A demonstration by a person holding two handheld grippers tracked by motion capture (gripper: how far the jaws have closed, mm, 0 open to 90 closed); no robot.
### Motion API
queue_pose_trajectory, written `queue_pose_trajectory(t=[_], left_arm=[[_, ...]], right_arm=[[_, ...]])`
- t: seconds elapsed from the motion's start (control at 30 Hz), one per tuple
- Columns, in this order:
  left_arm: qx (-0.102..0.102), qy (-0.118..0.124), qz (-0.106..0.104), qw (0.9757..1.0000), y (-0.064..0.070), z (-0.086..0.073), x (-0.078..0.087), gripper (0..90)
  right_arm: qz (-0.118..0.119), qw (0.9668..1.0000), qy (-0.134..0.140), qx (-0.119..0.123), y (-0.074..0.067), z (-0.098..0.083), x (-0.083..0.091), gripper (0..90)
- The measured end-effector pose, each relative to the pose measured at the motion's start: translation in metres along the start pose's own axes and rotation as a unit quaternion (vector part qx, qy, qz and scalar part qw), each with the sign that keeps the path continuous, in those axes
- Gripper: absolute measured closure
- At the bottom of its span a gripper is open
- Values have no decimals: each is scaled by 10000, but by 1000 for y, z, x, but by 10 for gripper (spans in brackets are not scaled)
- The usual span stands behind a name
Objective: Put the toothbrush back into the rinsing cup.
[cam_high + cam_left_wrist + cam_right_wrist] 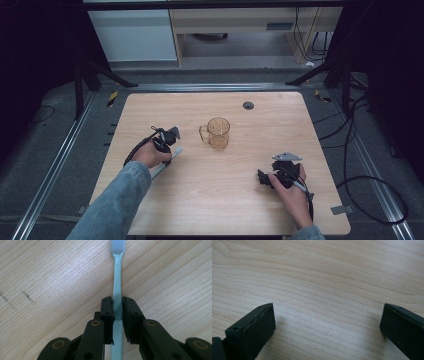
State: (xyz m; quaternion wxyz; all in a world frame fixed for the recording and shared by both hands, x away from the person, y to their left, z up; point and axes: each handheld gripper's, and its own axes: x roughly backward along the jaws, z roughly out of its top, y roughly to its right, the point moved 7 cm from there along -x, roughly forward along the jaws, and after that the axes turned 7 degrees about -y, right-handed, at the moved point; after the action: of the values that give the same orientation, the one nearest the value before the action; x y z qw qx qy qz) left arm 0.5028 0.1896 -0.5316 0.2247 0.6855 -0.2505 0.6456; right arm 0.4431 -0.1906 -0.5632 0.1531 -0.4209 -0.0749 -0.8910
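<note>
The left gripper [117, 311] clamps a toothbrush [117, 277] by its handle (bristles ahead, cut off at the frame edge), low over the table [150, 107]. Right of it, nothing between, stands an amber mug [218, 133]. The right gripper [327, 322] gapes wide over bare wood.

Even, soft overhead light; your table [210, 200] is bright against dark surroundings.
Your high view looks soft and grainy. In both gripper views the wood grain is sharp, shadows are faint, and a pale sheen crosses the boards.
</note>
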Motion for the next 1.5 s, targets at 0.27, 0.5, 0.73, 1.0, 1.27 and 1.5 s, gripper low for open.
queue_pose_trajectory(t=[0.27, 0.5, 0.73, 1.0, 1.27, 1.5], left_arm=[[-61, 161, 0, 9999, 1, 2, 9, 786], [-110, 290, 40, 9995, 0, 1, 20, 787], [-203, 418, 75, 9989, 3, 2, 29, 787], [-271, 552, 118, 9980, 2, -1, 34, 787], [-224, 749, 180, 9968, 1, -7, 46, 787], [-244, 819, 206, 9961, 1, -6, 54, 787]], right_arm=[[-2, 10000, 2, -2, 0, 0, 0, 4], [-4, 10000, -2, 9, 0, 0, 0, 4], [-5, 10000, -1, 9, 0, 0, 0, 4], [0, 10000, 2, -5, 0, 0, 0, 4], [3, 10000, 1, -6, 0, 0, 0, 4], [2, 10000, 4, -9, 0, 0, 0, 4]])
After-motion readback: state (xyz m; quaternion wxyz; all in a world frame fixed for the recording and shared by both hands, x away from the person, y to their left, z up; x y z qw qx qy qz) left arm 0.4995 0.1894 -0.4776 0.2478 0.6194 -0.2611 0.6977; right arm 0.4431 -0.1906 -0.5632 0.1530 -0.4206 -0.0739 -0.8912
